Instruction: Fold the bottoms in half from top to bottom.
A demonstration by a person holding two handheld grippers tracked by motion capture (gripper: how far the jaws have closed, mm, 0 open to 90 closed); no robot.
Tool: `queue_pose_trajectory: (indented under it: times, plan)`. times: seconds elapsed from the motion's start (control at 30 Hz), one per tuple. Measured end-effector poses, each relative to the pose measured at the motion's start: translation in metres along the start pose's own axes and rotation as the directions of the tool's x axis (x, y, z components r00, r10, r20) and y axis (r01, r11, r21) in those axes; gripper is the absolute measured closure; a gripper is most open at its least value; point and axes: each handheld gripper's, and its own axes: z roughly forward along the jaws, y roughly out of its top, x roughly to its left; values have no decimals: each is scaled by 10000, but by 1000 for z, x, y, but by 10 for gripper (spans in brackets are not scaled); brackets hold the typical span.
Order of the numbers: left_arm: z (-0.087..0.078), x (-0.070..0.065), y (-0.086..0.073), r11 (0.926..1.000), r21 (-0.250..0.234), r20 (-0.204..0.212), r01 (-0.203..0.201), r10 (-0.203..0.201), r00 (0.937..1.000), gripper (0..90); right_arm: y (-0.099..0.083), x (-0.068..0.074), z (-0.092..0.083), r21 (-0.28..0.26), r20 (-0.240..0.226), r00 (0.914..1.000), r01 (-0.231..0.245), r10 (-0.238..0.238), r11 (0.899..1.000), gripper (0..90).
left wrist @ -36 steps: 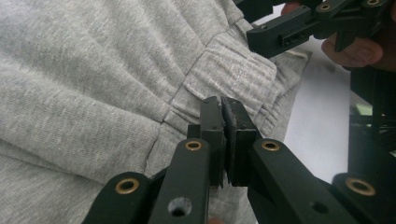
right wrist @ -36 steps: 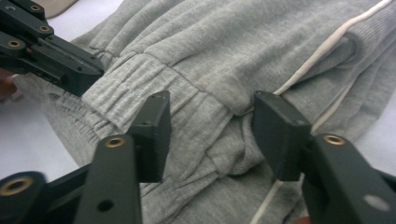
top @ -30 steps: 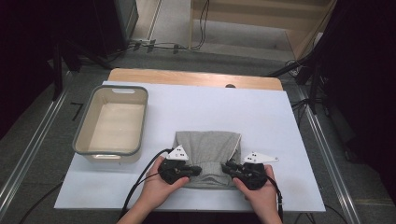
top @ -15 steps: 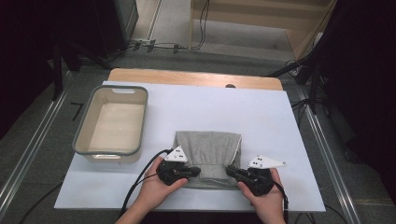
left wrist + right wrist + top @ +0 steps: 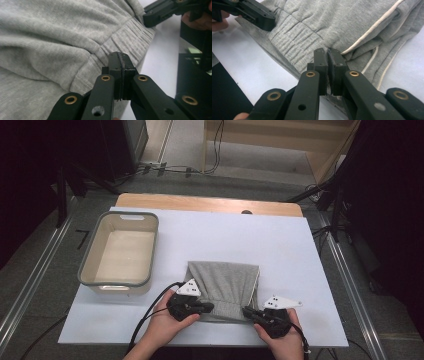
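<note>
A folded grey garment (image 5: 225,282) with a ribbed waistband and white piping lies on the white table (image 5: 300,250), waistband toward the person. My left gripper (image 5: 207,307) is at the waistband's left part, jaws pressed together on its edge (image 5: 120,56). At the waistband's right corner my right gripper (image 5: 248,310) is shut too, with grey cloth pinched low between its pads (image 5: 327,52). The garment (image 5: 62,37) runs past the left jaws, and the right gripper (image 5: 160,12) shows at the top right. The garment (image 5: 349,22) and the left gripper (image 5: 254,13) also appear in the right gripper view.
A grey-rimmed, cream plastic bin (image 5: 131,213) stands empty on the table's left side. A wooden strip (image 5: 210,202) borders the far edge. Cables trail from the left gripper off the near edge. Dark equipment and metal rails flank the table.
My right hand has shifted slightly right and toward the near edge, to the garment's near right corner. The left hand and the garment have stayed put.
</note>
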Motion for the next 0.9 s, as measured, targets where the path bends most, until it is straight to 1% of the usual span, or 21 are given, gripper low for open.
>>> queue_pose_trajectory:
  times: [0.07,0.13,0.17,0.2,0.23,0.27,0.3,0.33,0.37,0.4,0.43,0.47,0.5,0.53,0.6,0.67,0.7,0.73,0.77,0.83,0.9]
  plan:
    - [1,0,0,9999,129,171,55,-57,9998,900,-1,-1,2,-7,10,10000,25,-25,10000,844]
    - [2,0,-1,9998,101,227,183,-185,9996,900,-2,-1,3,-2,0,10000,-2,2,10000,844]
    - [2,0,-2,9997,30,233,228,-229,9995,900,-2,-1,3,-15,42,10000,69,-69,10000,843]
    - [1,-1,-2,9998,24,226,196,-197,9996,900,-2,-1,4,-18,111,9998,142,-142,9999,844]
    - [-2,-3,-1,10000,-64,105,58,-58,9999,900,-2,0,4,-10,131,9997,192,-191,9998,844]
    - [-4,-3,-1,9998,-181,17,4,-4,10000,882,-3,0,4,-19,155,9996,228,-227,9997,844]
    - [-8,-3,0,9989,-465,-86,14,-18,10000,824,-3,0,4,-15,136,9997,226,-226,9997,843]
    - [-14,-1,0,9960,-869,-378,198,-232,9990,756,-3,-1,4,-26,129,9997,215,-215,9998,843]
    - [-18,1,0,9945,-1014,-555,273,-331,9979,699,-3,-1,4,-25,125,9997,223,-222,9997,843]
    - [-21,3,-1,9929,-1116,-832,408,-503,9953,659,-3,-1,4,-19,123,9997,216,-216,9998,841]
    - [-24,6,-4,9927,-1070,-1055,560,-674,9921,612,-3,-1,4,-14,108,9997,210,-209,9998,840]
    - [-25,9,-7,9911,-1061,-1180,798,-922,9887,554,-3,-1,4,-12,87,9998,192,-192,9998,836]
    - [-25,11,-11,9902,-1015,-1154,957,-1072,9875,515,-3,-2,4,-12,48,9998,171,-171,9999,832]
    - [-24,11,-15,9886,-1032,-1092,1098,-1209,9866,513,-3,-2,4,-7,19,9999,104,-104,9999,824]
    - [-23,10,-19,9883,-889,-1052,1240,-1331,9855,507,-4,-4,4,-70,9,10000,33,-33,10000,784]
    - [-21,9,-20,9877,-795,-1006,1347,-1424,9847,509,-5,-5,3,-190,244,9996,-169,173,9997,674]
    - [-20,9,-20,9876,-724,-926,1391,-1455,9850,519,-6,-5,3,-267,342,9988,-343,352,9991,642]
    - [-18,9,-20,9875,-640,-748,1437,-1484,9861,543,-7,-6,2,-277,312,9981,-518,527,9983,621]
    - [-18,9,-20,9870,-599,-636,1489,-1526,9862,569,-8,-7,2,-290,145,9972,-724,728,9970,592]
    - [-16,9,-21,9860,-574,-561,1568,-1600,9855,590,-9,-8,3,-202,-200,9946,-1021,1017,9946,551]
    - [-16,10,-21,9845,-526,-424,1673,-1696,9846,623,-9,-9,5,-124,-381,9933,-1094,1088,9939,551]
